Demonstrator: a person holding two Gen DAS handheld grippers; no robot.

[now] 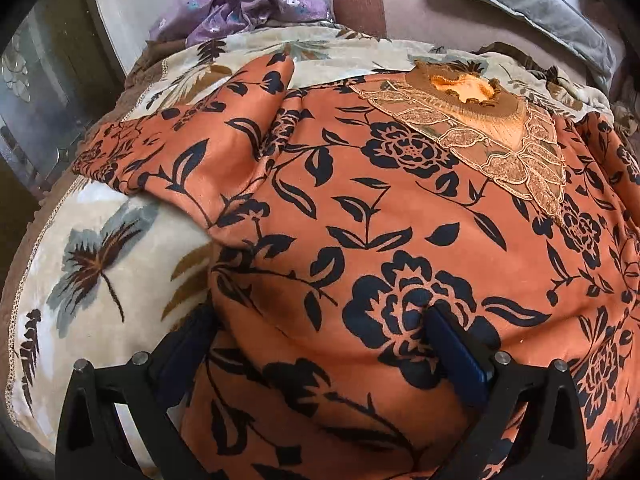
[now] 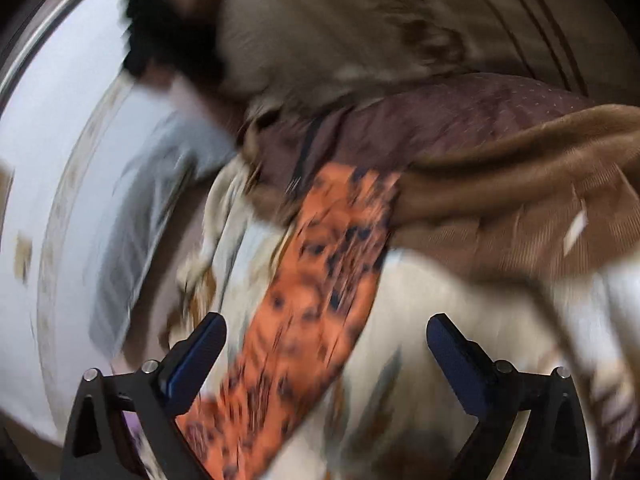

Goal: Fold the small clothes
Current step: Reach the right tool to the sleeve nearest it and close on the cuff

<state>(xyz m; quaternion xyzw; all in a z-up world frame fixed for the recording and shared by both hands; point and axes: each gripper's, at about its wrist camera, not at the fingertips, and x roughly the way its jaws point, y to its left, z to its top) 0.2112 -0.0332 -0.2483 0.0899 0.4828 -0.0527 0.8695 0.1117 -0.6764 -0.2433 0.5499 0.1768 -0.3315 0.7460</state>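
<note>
An orange top [image 1: 360, 216] with black flowers and a lace neckline [image 1: 480, 136] lies spread on a cream leaf-print blanket [image 1: 100, 248]. Its left sleeve [image 1: 192, 152] is folded in across the body. My left gripper [image 1: 320, 340] is open, low over the lower left part of the top; its left finger [image 1: 192, 344] lies partly under the cloth's edge and its right finger [image 1: 452, 352] rests on top. In the blurred right wrist view, my right gripper [image 2: 324, 344] is open and empty above a strip of the orange cloth [image 2: 320, 280].
A crumpled purple garment [image 1: 240, 0] lies at the far edge of the blanket. A grey pillow [image 1: 540, 4] and a brown cushion [image 1: 360, 0] sit behind. Brown bedding [image 2: 520, 184] and a grey pillow [image 2: 152, 200] fill the right wrist view.
</note>
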